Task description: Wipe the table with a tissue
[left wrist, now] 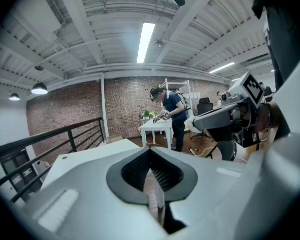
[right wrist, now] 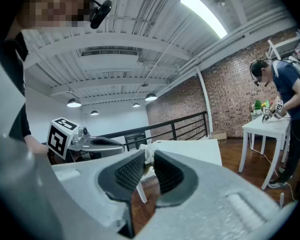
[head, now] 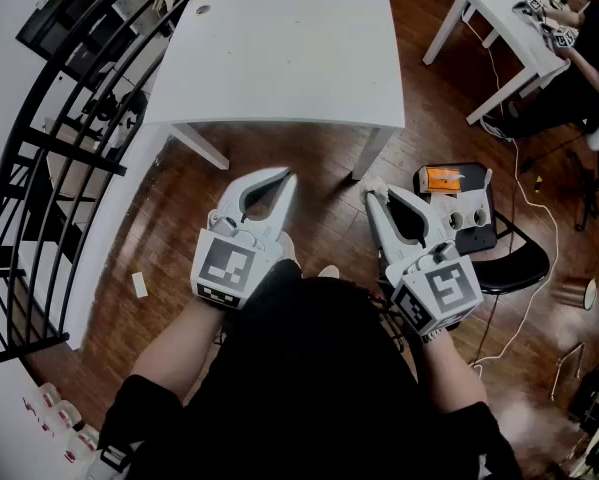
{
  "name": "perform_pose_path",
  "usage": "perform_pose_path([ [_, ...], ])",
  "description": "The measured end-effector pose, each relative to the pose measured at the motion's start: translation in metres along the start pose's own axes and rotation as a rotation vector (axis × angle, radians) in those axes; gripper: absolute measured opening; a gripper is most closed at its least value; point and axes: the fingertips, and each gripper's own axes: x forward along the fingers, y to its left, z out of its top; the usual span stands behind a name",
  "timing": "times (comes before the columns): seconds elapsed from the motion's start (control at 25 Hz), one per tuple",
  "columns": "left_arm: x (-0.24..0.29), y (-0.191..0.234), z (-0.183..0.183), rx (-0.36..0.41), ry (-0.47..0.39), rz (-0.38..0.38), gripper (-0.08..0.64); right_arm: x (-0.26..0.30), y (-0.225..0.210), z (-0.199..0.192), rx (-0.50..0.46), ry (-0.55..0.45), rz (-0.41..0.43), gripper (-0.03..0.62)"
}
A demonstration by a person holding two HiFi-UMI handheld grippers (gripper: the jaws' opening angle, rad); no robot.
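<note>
The white table (head: 279, 58) stands ahead of me, its top bare apart from a small round mark at the far left corner. I hold both grippers over the wooden floor, short of the table's near edge. My left gripper (head: 287, 178) is shut with nothing in it; in the left gripper view its tips (left wrist: 150, 150) meet in front of the table (left wrist: 89, 156). My right gripper (head: 376, 194) is shut on a small wad of white tissue (head: 375, 183), which sticks out between the pads (right wrist: 148, 152) in the right gripper view.
A black metal railing (head: 39, 168) runs along the left. At the right stand a black chair (head: 514, 258) and a box with an orange device (head: 444, 179). A second white table (head: 499, 18) with a person working at it is at the far right. Cables trail over the floor.
</note>
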Motion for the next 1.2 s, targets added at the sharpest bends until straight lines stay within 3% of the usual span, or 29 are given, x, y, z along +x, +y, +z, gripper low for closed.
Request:
perform_pose_path([
  [0.72,0.038,0.104,-0.007,0.028,-0.01,-0.121,0.015,0.111,-0.003,0.012,-0.005,0.026,-0.124,0.046],
  [1.2,0.043,0.142,-0.015,0.016,-0.034,-0.148,0.016,0.142,-0.017,0.015,-0.025,0.045,-0.206,0.046],
])
